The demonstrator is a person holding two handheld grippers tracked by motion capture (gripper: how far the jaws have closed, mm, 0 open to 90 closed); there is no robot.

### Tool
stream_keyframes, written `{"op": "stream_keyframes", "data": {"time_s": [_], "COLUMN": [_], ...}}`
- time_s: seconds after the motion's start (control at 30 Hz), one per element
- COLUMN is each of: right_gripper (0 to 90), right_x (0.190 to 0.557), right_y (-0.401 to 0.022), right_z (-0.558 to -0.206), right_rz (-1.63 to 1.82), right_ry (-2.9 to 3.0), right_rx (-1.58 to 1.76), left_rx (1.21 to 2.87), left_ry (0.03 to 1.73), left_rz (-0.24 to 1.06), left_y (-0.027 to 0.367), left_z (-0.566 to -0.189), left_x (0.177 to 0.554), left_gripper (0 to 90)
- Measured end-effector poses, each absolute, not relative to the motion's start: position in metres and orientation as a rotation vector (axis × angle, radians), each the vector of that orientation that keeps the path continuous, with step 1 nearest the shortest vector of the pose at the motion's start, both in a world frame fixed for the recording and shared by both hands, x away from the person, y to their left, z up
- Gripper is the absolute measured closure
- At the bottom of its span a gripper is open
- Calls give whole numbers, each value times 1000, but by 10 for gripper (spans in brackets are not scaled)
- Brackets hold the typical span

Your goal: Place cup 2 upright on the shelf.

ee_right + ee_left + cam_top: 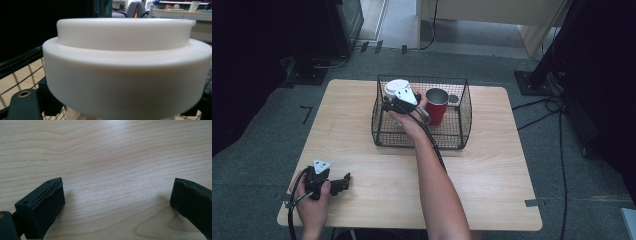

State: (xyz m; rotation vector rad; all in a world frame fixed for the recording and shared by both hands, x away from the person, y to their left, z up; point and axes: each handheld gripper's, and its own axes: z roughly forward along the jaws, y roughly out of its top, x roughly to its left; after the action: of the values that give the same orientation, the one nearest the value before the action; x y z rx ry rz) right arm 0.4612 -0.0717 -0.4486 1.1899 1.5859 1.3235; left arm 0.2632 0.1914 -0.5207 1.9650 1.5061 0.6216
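Note:
A white cup with a wide white lid stands inside a black wire basket at the back middle of the table, next to a red mug. My right gripper reaches into the basket and is shut on the white cup just under its lid; one finger shows at the cup's left side. At the table's front left corner my left gripper rests low over bare wood, open, with nothing between its jaws.
The basket sits on a light wooden table with rounded corners. Grey carpet, cables and black stands surround the table. Bare wood lies between the basket and the front edge.

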Motion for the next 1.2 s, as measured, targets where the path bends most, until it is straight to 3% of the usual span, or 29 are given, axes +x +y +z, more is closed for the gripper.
{"op": "stream_keyframes", "data": {"time_s": [0.47,1.2], "right_gripper": [0,0], "right_x": [456,445], "right_y": [-73,-85], "right_z": [-446,-417], "right_rz": [1340,1441], "right_ry": [1637,1566], "right_rx": [1152,1086], "left_rx": [1965,1965], "left_ry": [1506,1506], "left_rz": [622,622], "left_y": [191,191], "left_z": [-521,-521], "left_x": [263,263], "left_gripper": [0,0]}}
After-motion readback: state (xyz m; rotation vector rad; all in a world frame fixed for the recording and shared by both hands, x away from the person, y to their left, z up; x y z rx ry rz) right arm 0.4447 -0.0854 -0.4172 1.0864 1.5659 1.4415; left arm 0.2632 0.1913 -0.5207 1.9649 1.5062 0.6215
